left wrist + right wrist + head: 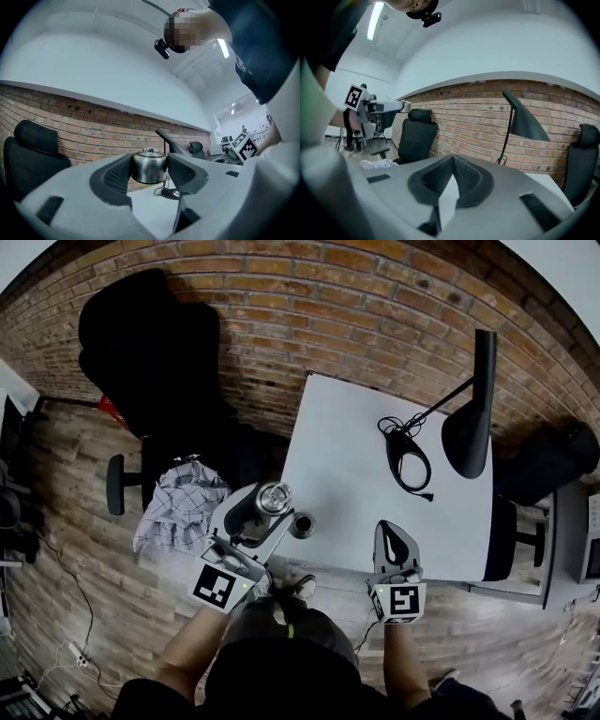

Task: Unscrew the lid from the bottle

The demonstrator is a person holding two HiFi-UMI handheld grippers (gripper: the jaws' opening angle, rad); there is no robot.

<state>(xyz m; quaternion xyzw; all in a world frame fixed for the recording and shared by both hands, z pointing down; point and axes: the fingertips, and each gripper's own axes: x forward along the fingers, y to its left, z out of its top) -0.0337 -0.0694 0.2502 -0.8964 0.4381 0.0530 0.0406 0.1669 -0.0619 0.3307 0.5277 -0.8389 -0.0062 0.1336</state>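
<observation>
A steel bottle (pixel 273 497) is raised over the near left corner of the white table (pixel 356 427), and my left gripper (pixel 265 515) is shut on it. In the left gripper view the ribbed pads (pixel 117 173) press on both sides of the bottle's shiny body (pixel 149 168), whose flat top shows just above them. A small round dark piece with a steel rim (pixel 302 524) sits right beside the bottle at the table's edge; whether it is the lid I cannot tell. My right gripper (pixel 393 531) hovers at the table's near edge, shut with nothing between its pads (pixel 440 178).
A black desk lamp (pixel 473 418) and a coiled black cable (pixel 408 456) occupy the table's right half. A black office chair (pixel 150 343) stands at the left against the brick wall, with a checked cloth (pixel 183 502) on a seat below it. Another dark chair (pixel 548 460) is at the right.
</observation>
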